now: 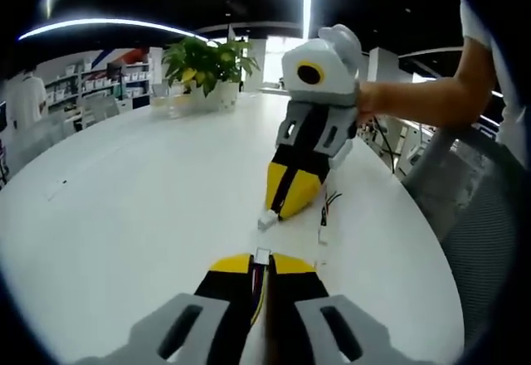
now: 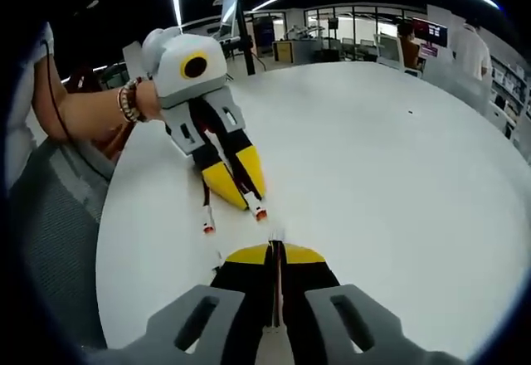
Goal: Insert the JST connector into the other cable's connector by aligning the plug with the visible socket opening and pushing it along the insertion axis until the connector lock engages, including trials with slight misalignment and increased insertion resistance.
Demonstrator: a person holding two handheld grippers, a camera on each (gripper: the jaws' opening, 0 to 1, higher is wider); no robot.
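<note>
Both tongs clamped on cables, tips nearly facing over the white surface (image 1: 124, 191). Left tongs (image 1: 262, 259) gripping a white connector (image 1: 263, 255) w/ wires trailing back between jaws. Right tongs (image 2: 275, 253) closed on thin wires; plug (image 1: 267, 221) sticks out at tip, small gap from socket. Risks: slight tilt or offset → plug catching socket rim; pushing harder vs resistance → connector slipping in grip, pins bending, lock not engaging.

**Connector Positions Prior to Mating**

The white JST connector (image 1: 262, 256) projects from the left gripper (image 1: 261, 262) tip, coloured wires trailing back. The other cable's connector (image 1: 266, 222), also white, protrudes from the right gripper (image 1: 278, 213) tip. Both face each other, near but apart, above the white bench (image 1: 141, 207)
</note>
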